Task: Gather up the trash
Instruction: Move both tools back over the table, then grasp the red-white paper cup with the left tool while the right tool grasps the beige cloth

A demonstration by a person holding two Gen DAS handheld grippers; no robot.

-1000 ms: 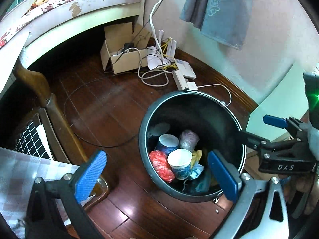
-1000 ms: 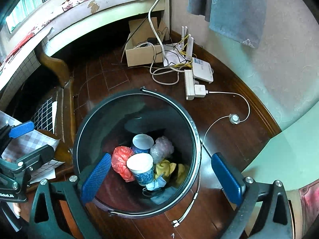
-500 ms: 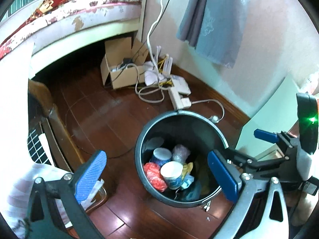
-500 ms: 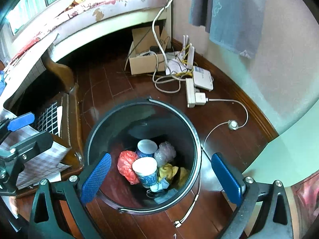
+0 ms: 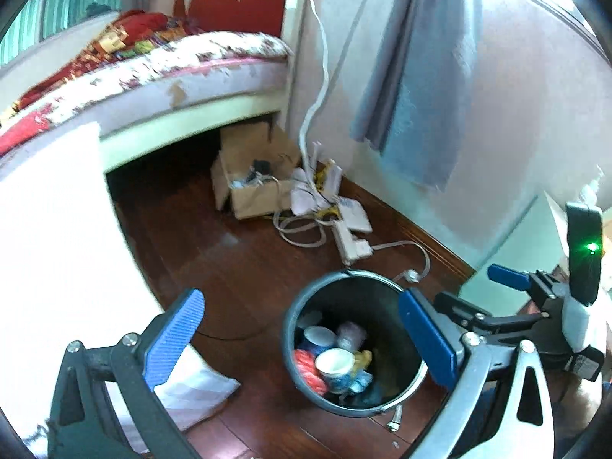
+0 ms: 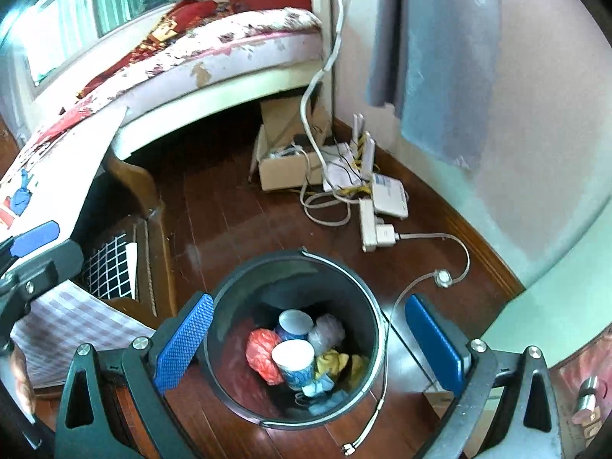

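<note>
A dark round trash bin (image 6: 264, 279) (image 5: 367, 283) stands on the wooden floor below both grippers. Inside lie two paper cups (image 6: 293, 359) (image 5: 334, 365), a red plastic bag (image 6: 260, 352) (image 5: 306, 367), a clear bag (image 6: 327, 334), and yellow and blue scraps (image 6: 336, 361). My left gripper (image 5: 302, 344) is open and empty, high above the bin's left side. My right gripper (image 6: 310, 348) is open and empty, straddling the bin from above. The right gripper also shows at the right of the left wrist view (image 5: 508, 279).
A cardboard box (image 6: 283, 168), a router (image 6: 390, 195), a power strip (image 6: 369, 225) and loose cables (image 6: 432, 279) lie by the wall. A bed (image 6: 214, 61) is behind. A checked tablecloth (image 6: 72, 321) and wooden chair (image 6: 134, 187) are on the left. Grey cloth (image 6: 440, 57) hangs on the wall.
Both grippers have risen and pulled back from the bin, so it looks smaller and lower in both views. Both stayed open and empty. The bin's contents have not moved.
</note>
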